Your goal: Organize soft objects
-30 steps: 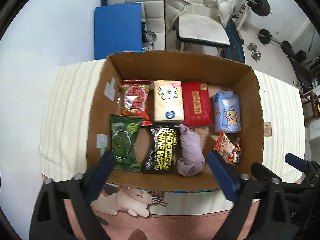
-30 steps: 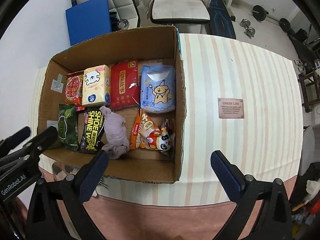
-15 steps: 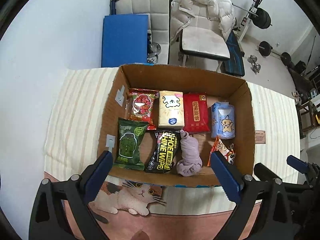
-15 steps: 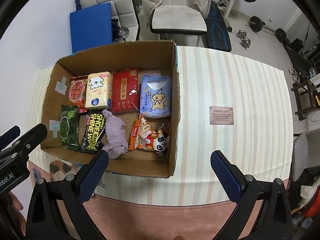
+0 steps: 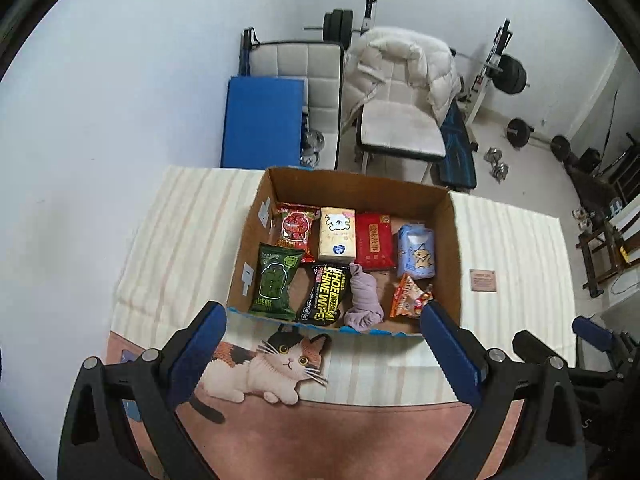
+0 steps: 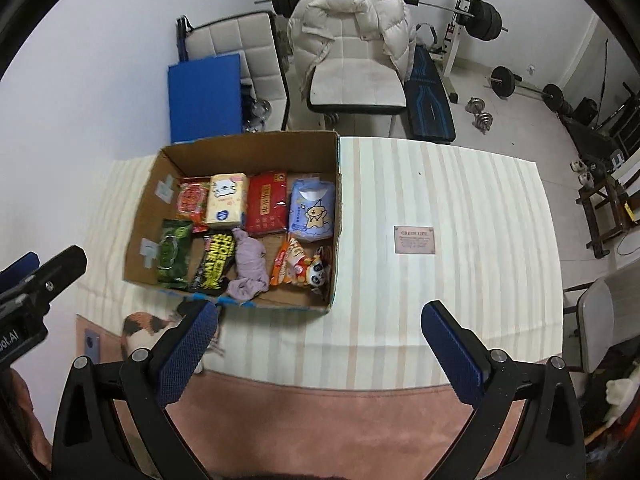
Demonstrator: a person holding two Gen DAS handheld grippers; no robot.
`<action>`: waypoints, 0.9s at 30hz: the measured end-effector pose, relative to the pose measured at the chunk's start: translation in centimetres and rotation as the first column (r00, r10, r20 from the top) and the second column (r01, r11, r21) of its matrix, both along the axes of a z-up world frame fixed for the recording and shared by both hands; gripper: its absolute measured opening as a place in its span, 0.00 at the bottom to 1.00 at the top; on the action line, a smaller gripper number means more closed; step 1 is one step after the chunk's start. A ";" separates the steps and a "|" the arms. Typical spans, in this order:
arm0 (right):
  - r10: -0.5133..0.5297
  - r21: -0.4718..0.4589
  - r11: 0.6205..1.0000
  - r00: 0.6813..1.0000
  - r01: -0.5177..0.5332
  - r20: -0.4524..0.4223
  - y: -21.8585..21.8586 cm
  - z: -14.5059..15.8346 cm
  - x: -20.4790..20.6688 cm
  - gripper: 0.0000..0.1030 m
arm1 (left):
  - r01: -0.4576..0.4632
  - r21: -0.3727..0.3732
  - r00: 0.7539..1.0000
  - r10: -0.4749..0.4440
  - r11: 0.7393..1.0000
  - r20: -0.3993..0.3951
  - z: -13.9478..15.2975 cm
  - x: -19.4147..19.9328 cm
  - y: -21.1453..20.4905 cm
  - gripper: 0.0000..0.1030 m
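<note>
Both claws had been drawn back from the cardboard box (image 5: 454, 240); left gripper (image 5: 322, 344) and right gripper (image 6: 318, 342) were spread, empty. Ahead, packets and rolled lilac cloth (image 5: 363, 296) lay arranged, suggesting completion.

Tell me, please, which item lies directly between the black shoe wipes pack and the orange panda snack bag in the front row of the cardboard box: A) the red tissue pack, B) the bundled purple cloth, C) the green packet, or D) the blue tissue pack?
B: the bundled purple cloth lies in the front row with the black shoe wipes pack on one side and the orange panda snack bag on the other.
</note>
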State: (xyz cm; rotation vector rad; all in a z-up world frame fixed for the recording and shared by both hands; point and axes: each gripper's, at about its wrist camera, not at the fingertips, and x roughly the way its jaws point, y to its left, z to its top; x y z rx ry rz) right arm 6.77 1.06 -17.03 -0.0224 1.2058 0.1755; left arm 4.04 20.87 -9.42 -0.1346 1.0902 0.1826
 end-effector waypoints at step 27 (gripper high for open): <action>0.043 0.035 0.998 0.976 -0.051 0.212 -3.0 14.0 -12.9 1.00 | 0.012 0.046 0.991 -0.018 0.999 0.136 9.5 -10.3 -3.0 0.97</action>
